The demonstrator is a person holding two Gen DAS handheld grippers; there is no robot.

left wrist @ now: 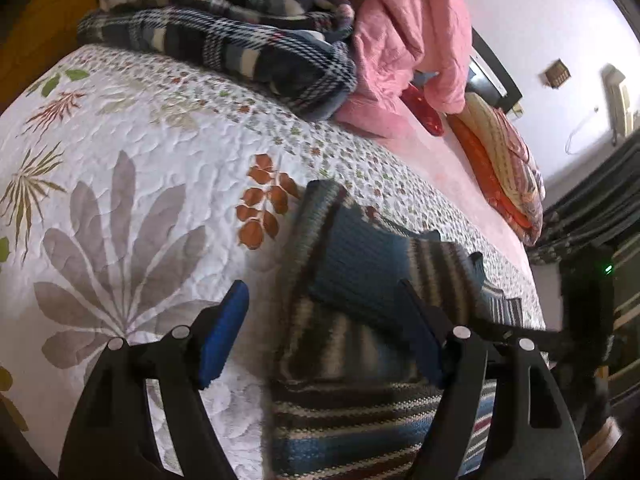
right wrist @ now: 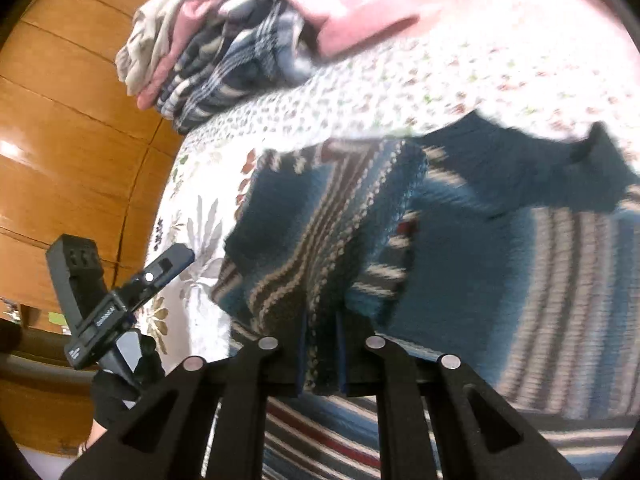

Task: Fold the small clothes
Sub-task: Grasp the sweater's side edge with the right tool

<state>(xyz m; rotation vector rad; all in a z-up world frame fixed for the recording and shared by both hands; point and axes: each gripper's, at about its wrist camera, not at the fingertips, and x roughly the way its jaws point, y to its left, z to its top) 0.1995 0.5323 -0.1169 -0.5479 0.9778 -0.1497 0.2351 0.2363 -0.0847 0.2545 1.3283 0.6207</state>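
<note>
Sweater (left wrist: 360, 280) fills the lower centre of both frames, lying on the quilt (left wrist: 140, 140) with its long axis running away toward the upper right. Our right gripper (right wrist: 322, 356) is clamped on a fold of knit at bottom centre. Our left gripper (left wrist: 324, 328) stands wide apart, empty, straddling the sweater's left edge. We judge the right nearer for the fold.

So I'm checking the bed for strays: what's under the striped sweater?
Under the sweater only the floral quilt shows around its edges. Whatever lies beneath its middle is covered. The right gripper pinches a fold of it.
</note>
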